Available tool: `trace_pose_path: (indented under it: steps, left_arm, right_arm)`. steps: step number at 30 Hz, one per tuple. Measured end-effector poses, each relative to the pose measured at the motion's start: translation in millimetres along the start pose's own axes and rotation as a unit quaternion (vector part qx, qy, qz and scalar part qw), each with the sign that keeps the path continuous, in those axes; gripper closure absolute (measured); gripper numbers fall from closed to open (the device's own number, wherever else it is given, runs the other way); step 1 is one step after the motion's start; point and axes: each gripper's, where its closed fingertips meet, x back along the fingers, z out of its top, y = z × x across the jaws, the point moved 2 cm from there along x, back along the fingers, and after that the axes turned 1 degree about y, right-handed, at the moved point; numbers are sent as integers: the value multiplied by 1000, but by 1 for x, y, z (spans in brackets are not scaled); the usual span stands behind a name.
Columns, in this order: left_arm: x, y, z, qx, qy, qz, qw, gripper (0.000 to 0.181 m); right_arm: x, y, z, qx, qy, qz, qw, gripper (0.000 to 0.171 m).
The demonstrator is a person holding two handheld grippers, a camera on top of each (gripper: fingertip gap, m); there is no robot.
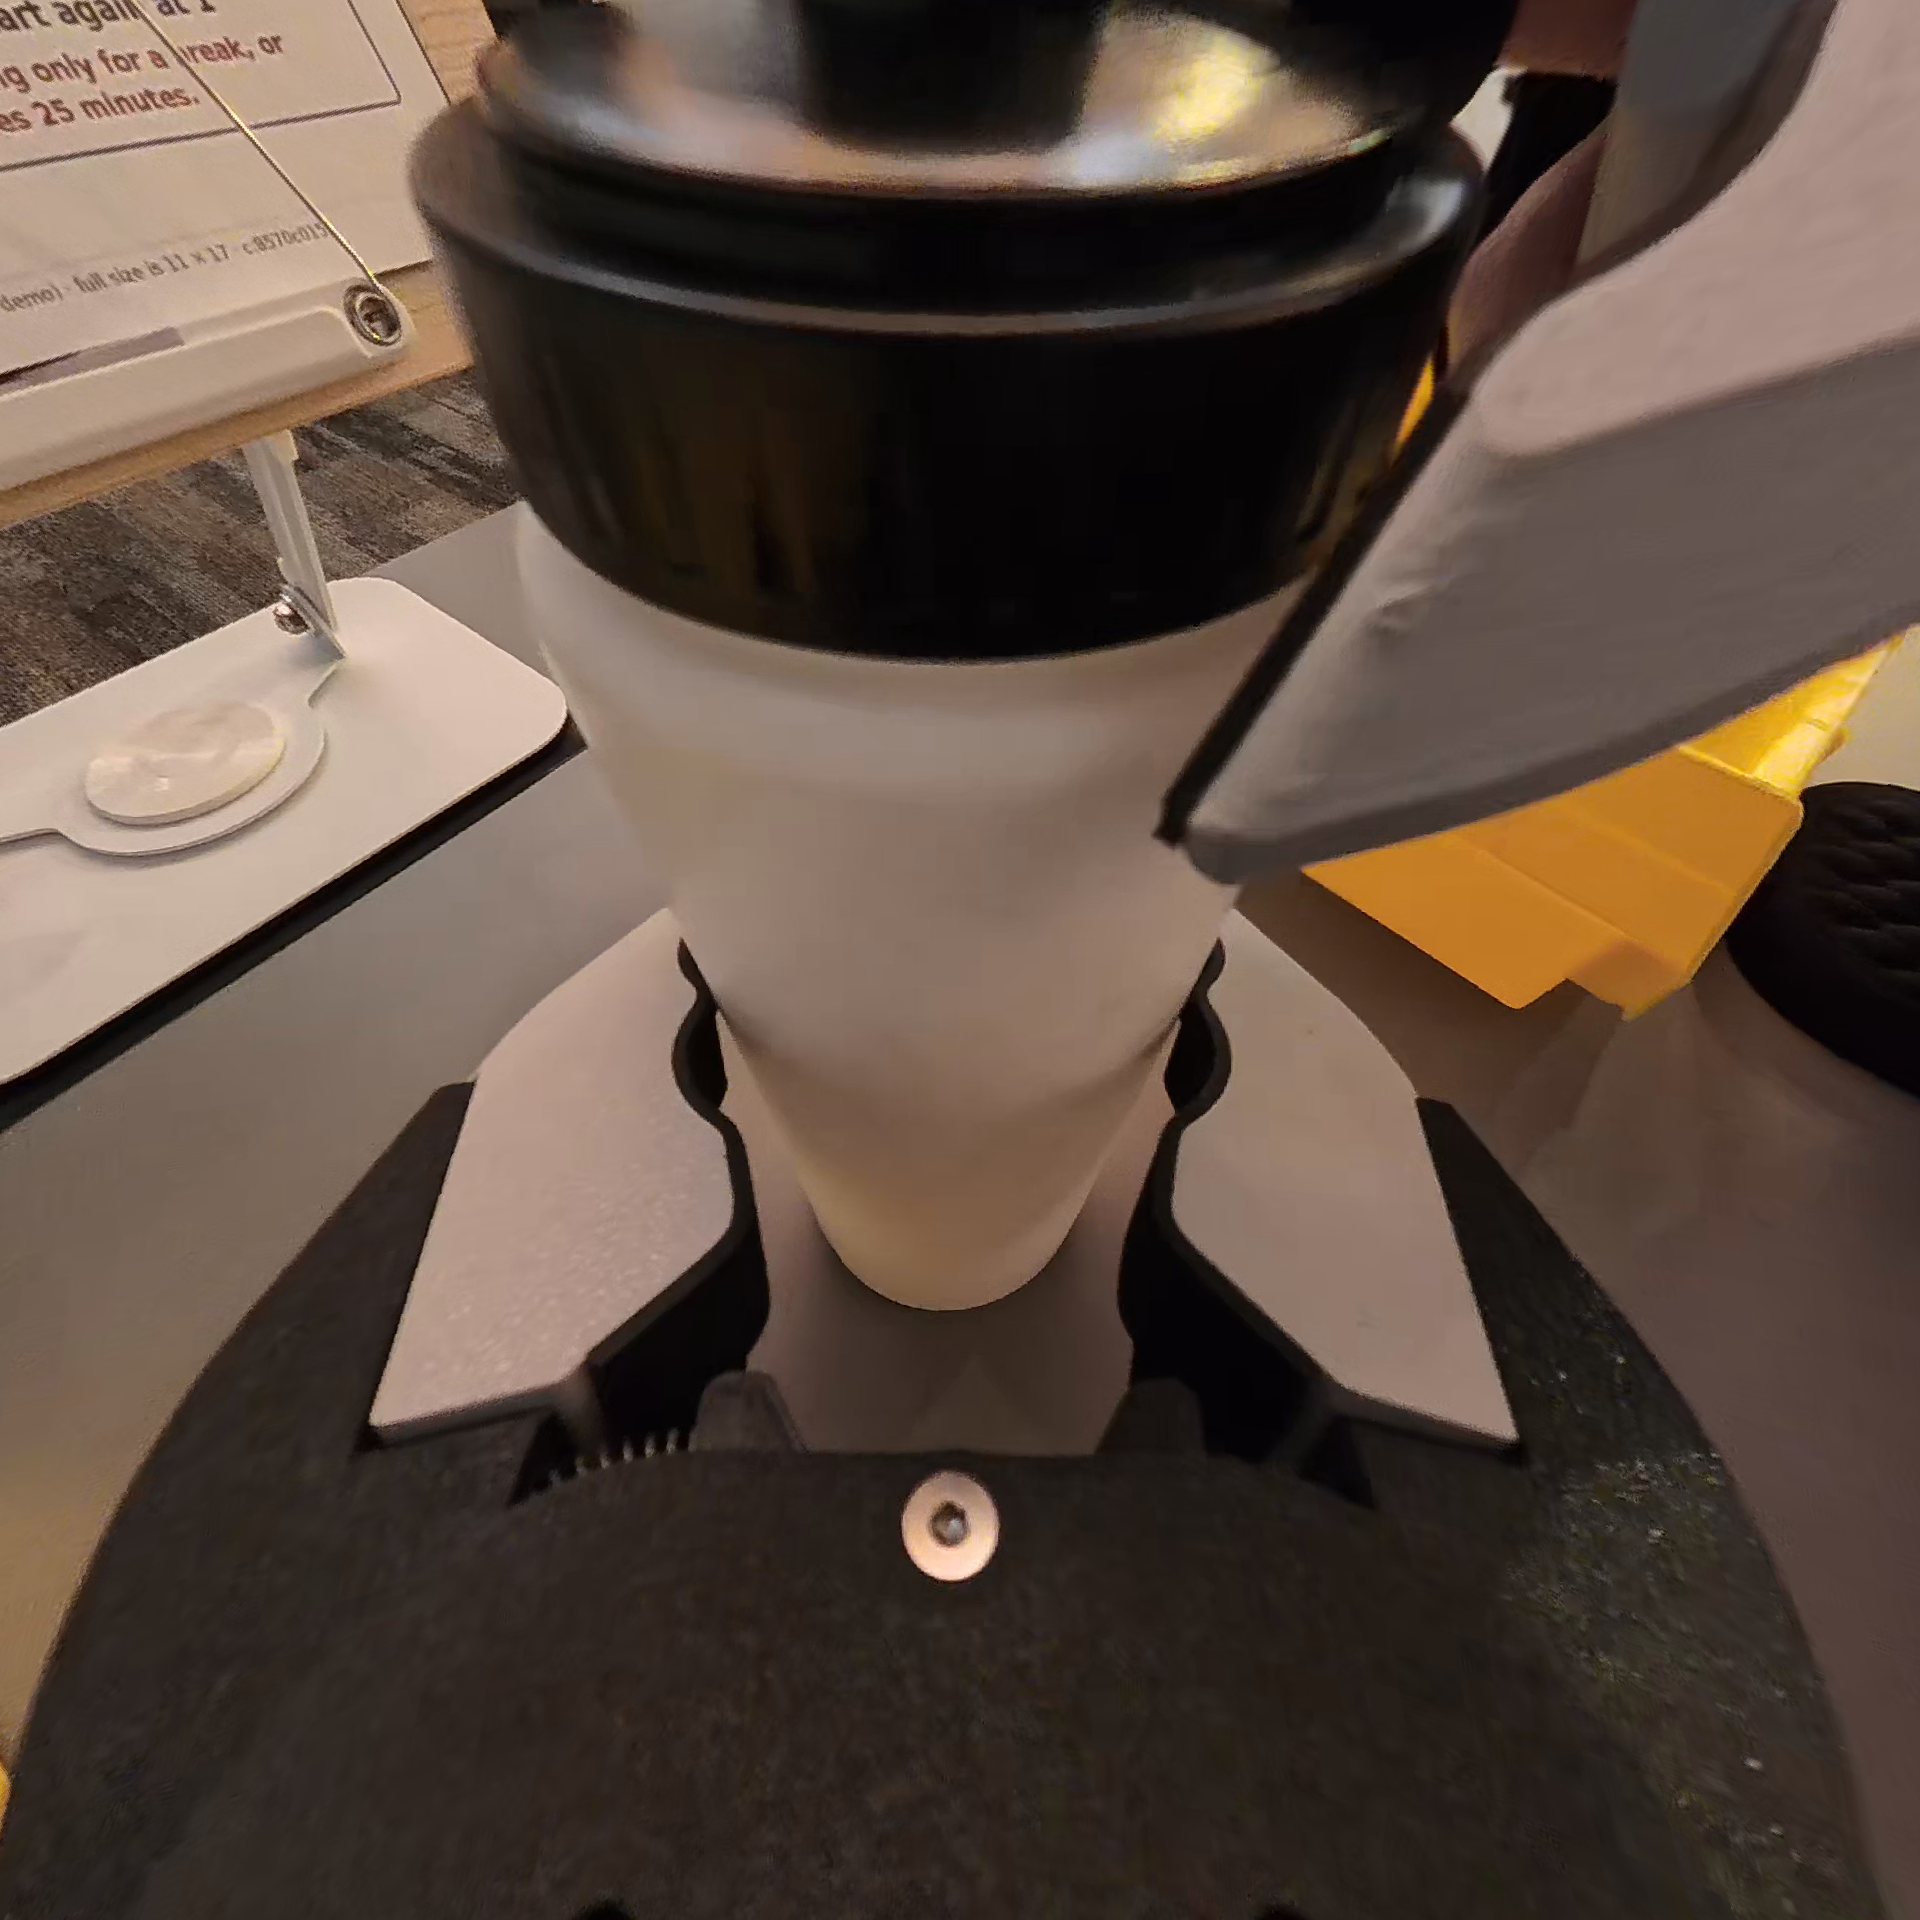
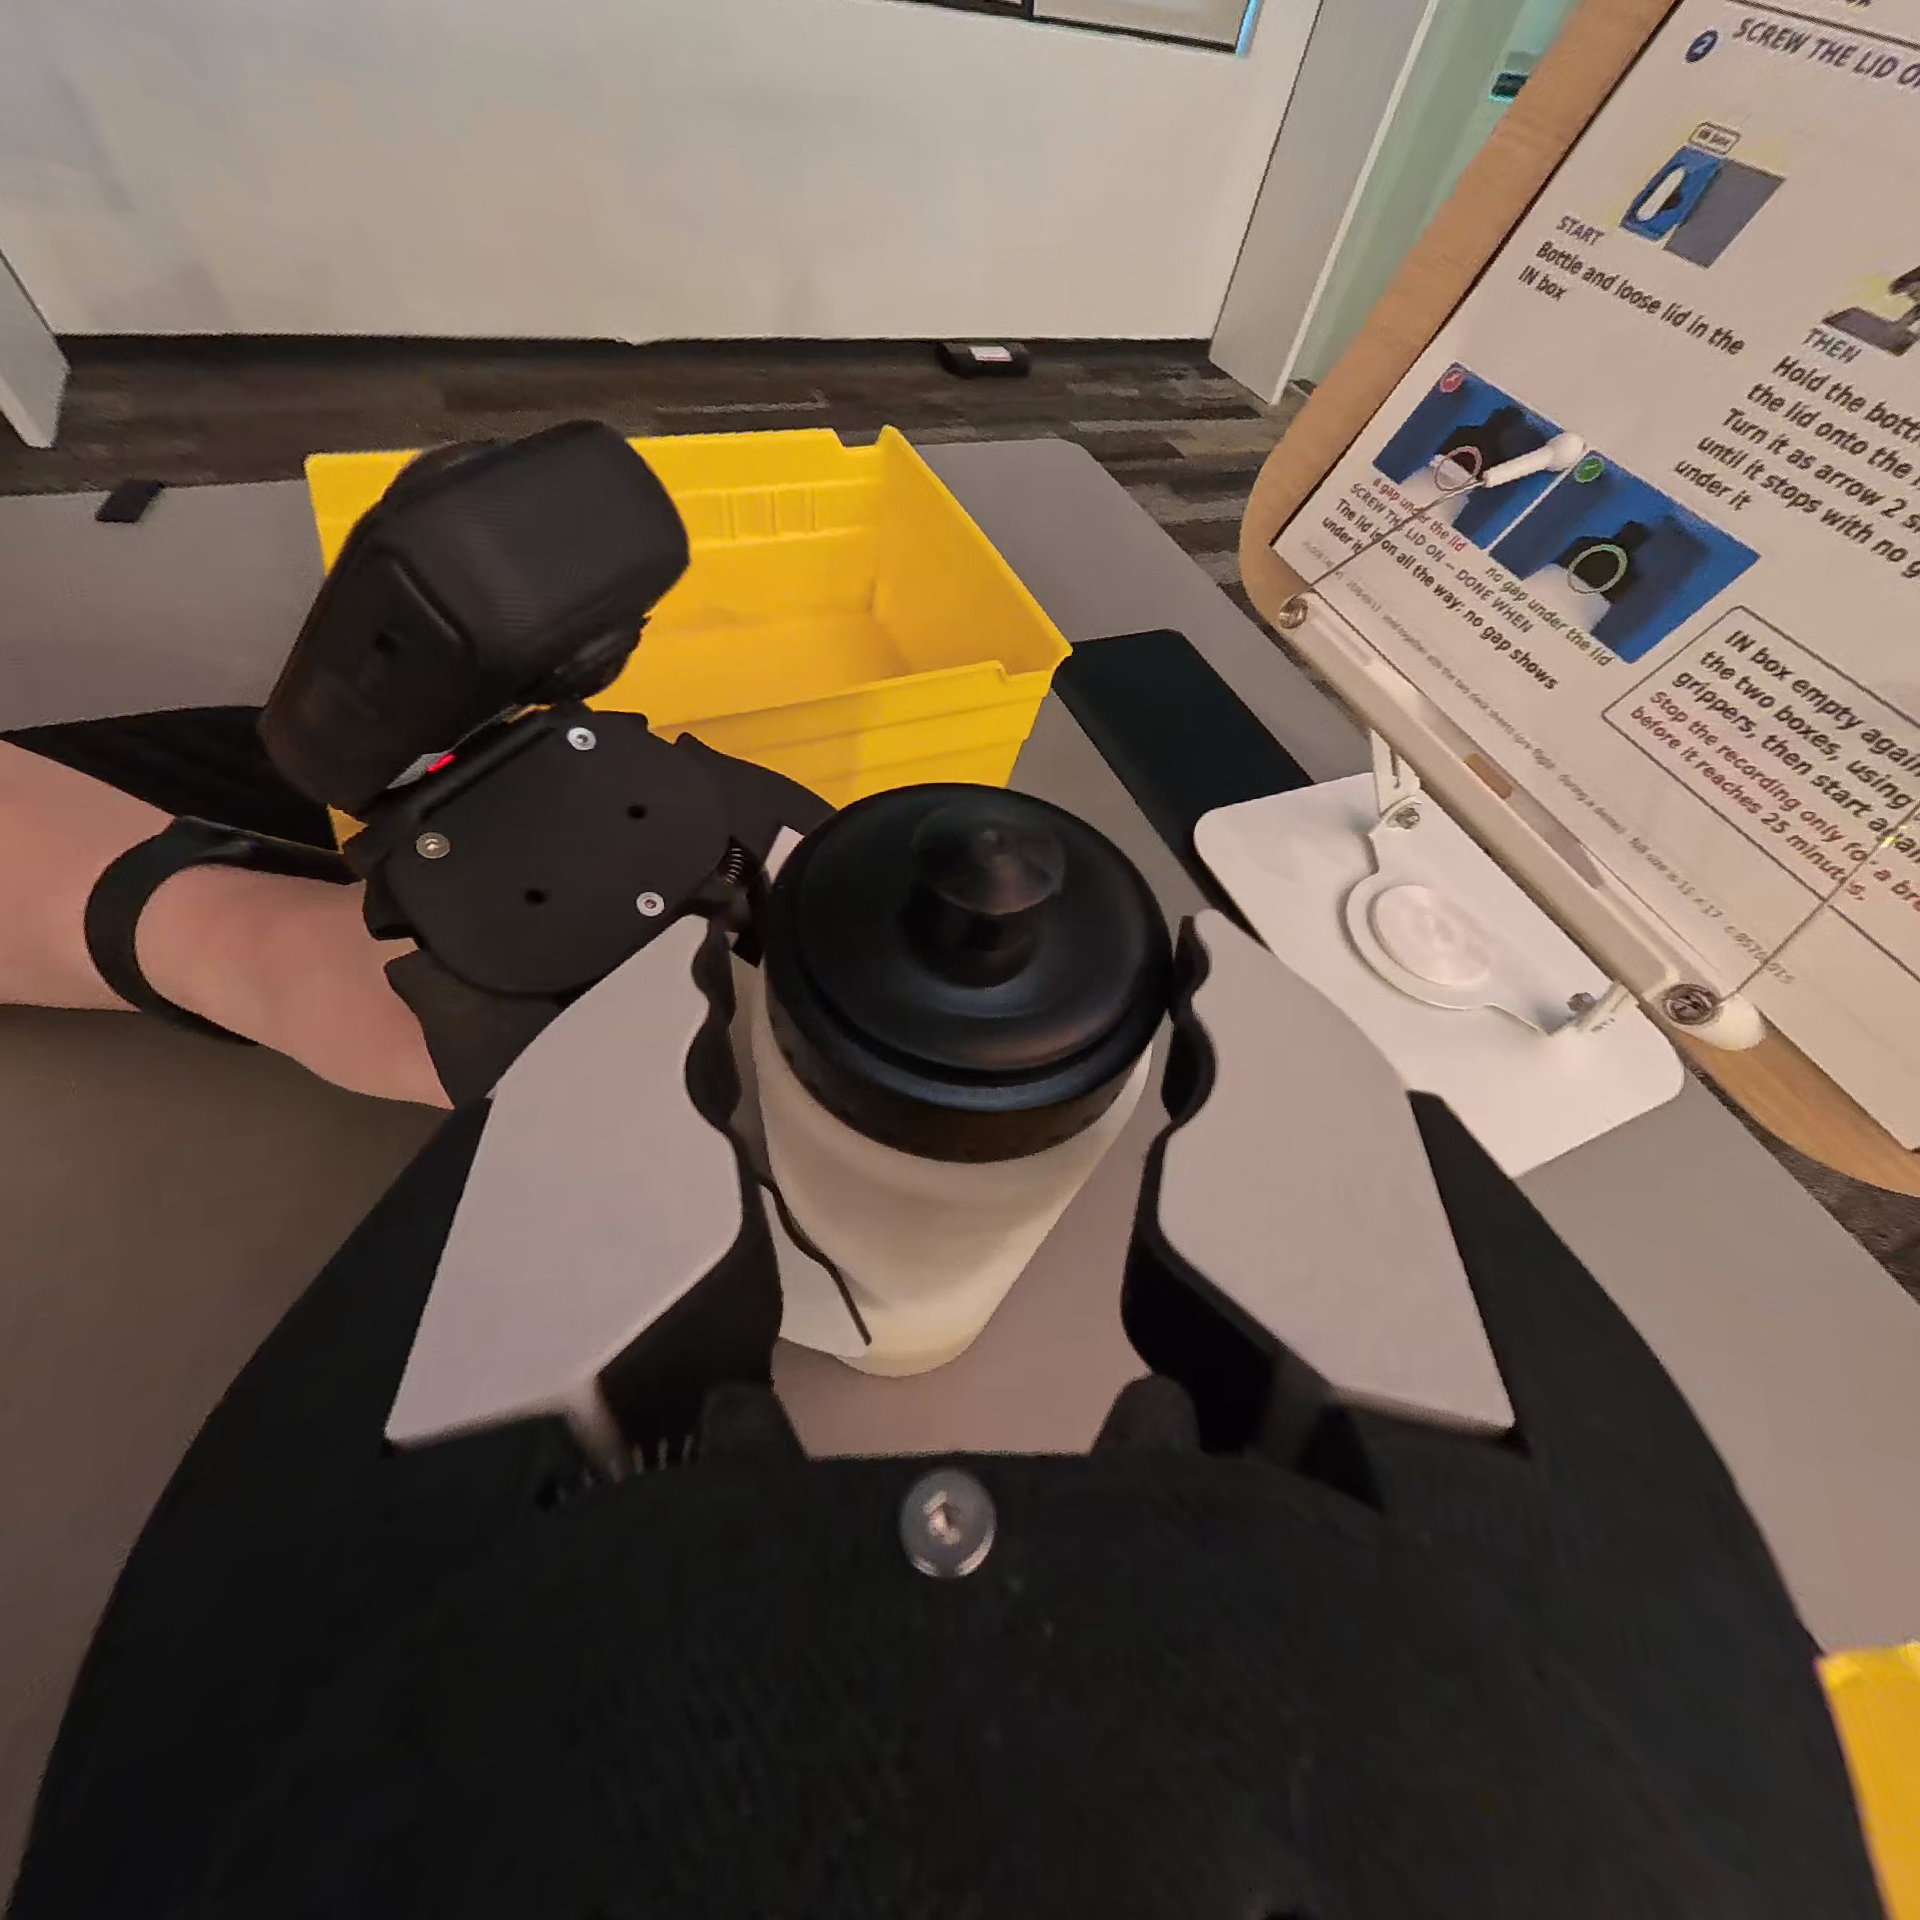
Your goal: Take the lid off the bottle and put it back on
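White bottle [image 2: 914,1226], black lid [image 2: 966,966], yellow bin [image 2: 831,623], grey table [image 2: 208,1195], grey-and-black tools.

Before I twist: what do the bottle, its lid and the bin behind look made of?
Bottle: probably matte, translucent white plastic, no glare. Lid: glossy black plastic, bright highlights, ribbed skirt. Bin: yellow moulded plastic, stepped rim.

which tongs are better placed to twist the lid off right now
Right. The right tongs straddle the black lid from above, not yet closed on it. The left tongs are clamped low on the white bottle body, best kept bracing it.
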Motion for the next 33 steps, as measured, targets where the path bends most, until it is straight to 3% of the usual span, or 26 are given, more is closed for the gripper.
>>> trace_pose_path:
  steps: [4, 12, 14, 17, 22, 26, 30, 33]
  left_arm:
    - [0, -1, 0, 5, -2, 8, 1000, 96]
    - [3, -9, -1, 16, -5, 46, 999, 96]
    - [4, -10, -1, 17, -5, 40, 999, 96]
    - [2, -6, -1, 10, -8, 19, 1000, 96]
    - [-1, 13, 0, -14, -11, -53, 998, 96]
    - [-1, 16, 0, -20, -11, -67, 998, 96]
    - [0, 9, 1, 18, -5, -41, 999, 96]
    - [3, 1, 1, 37, -13, -8, 999, 96]
  right_arm:
    - [0, 3, 1, -32, 9, -4, 999, 96]
    - [-9, 3, 4, -71, 16, -167, 983, 95]
    - [-10, 2, 4, -47, 7, -152, 987, 95]
    - [-6, 0, 6, -48, 7, -57, 997, 86]
    - [13, -5, 0, -21, 4, 66, 998, 86]
    - [18, -3, -5, 37, -8, 61, 997, 98]
    - [9, 1, -2, -28, -6, 29, 999, 98]
    - [1, 2, -1, -90, -18, -40, 995, 99]
